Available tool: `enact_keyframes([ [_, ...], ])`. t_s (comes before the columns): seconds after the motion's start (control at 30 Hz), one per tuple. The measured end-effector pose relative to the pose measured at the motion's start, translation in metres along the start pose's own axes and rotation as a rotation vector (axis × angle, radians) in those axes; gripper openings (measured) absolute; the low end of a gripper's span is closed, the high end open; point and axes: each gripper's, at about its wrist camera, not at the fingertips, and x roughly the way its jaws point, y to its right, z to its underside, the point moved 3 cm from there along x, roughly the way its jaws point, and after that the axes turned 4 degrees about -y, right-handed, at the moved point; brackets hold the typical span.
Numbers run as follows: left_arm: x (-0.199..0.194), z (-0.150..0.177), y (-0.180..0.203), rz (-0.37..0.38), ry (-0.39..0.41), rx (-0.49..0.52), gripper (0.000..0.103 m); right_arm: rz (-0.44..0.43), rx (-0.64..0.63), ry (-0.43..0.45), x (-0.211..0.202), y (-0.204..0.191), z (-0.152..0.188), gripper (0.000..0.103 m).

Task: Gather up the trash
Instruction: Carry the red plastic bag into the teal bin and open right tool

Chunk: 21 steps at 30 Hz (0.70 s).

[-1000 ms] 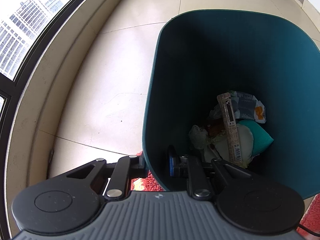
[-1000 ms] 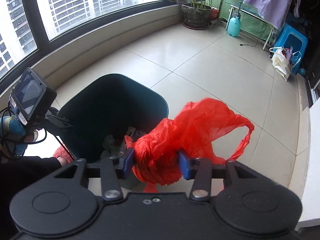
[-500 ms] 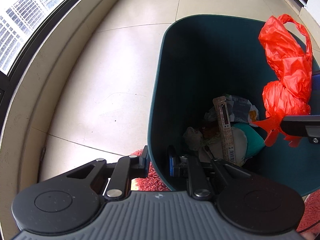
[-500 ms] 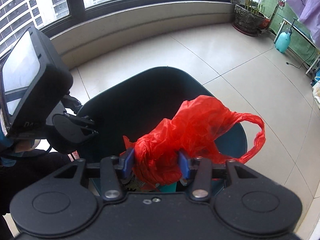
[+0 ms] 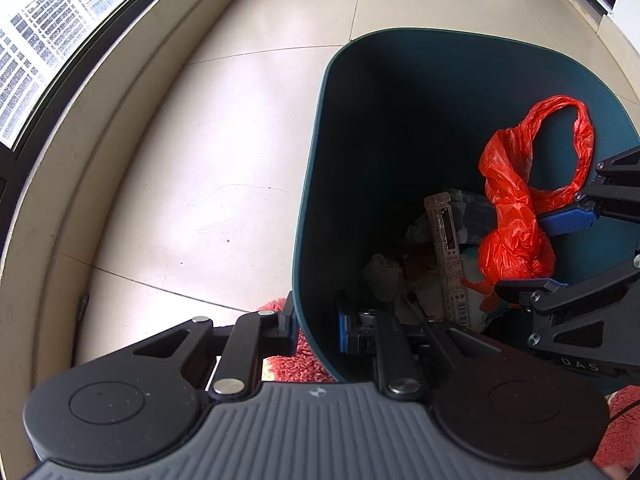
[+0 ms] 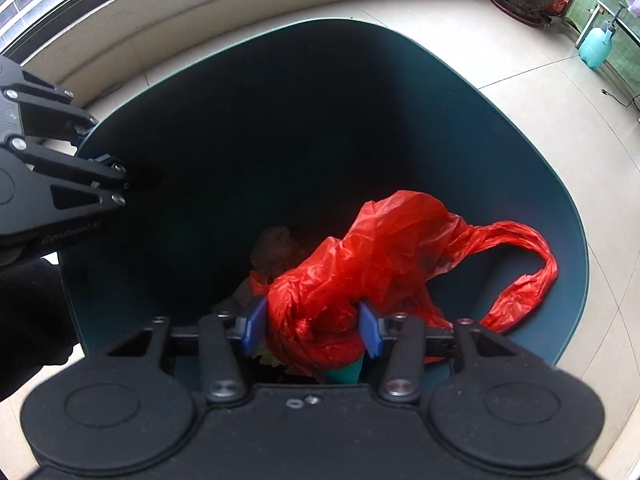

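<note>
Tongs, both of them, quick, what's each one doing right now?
Left tongs: closed on the bin's rim.
Right tongs: red plastic bag between them inside the bin, jaws just been opening; grip cannot be told.

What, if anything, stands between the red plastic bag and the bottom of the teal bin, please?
Nothing visible blocks it: the red bag, between the right gripper's pads, hangs inside the teal bin, directly over the trash pile.

1 teal bin, 1 red bag, 2 tongs.
</note>
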Motion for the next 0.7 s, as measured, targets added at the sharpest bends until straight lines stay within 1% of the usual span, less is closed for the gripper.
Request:
enact_keyframes([
  [0.13,0.001,0.000,0.001,-0.003,-0.002,0.002,0.017,-0.006,-0.007,-0.006,0.001,-0.003,0.001,0.055],
  [0.23,0.002,0.000,0.001,-0.005,-0.005,0.004,0.017,-0.009,-0.001,0.015,-0.006,-0.003,0.005,0.063],
  [0.43,0.003,-0.002,0.003,-0.007,-0.008,0.004,0.017,-0.053,0.046,0.077,-0.036,0.003,0.013,0.063],
  [0.57,0.002,-0.002,0.004,-0.013,-0.006,0.007,0.017,-0.078,0.076,0.126,-0.065,0.008,0.017,0.068],
  [0.7,0.003,-0.001,0.005,-0.017,-0.007,0.010,0.017,-0.080,0.103,0.160,-0.087,0.016,0.019,0.068],
])
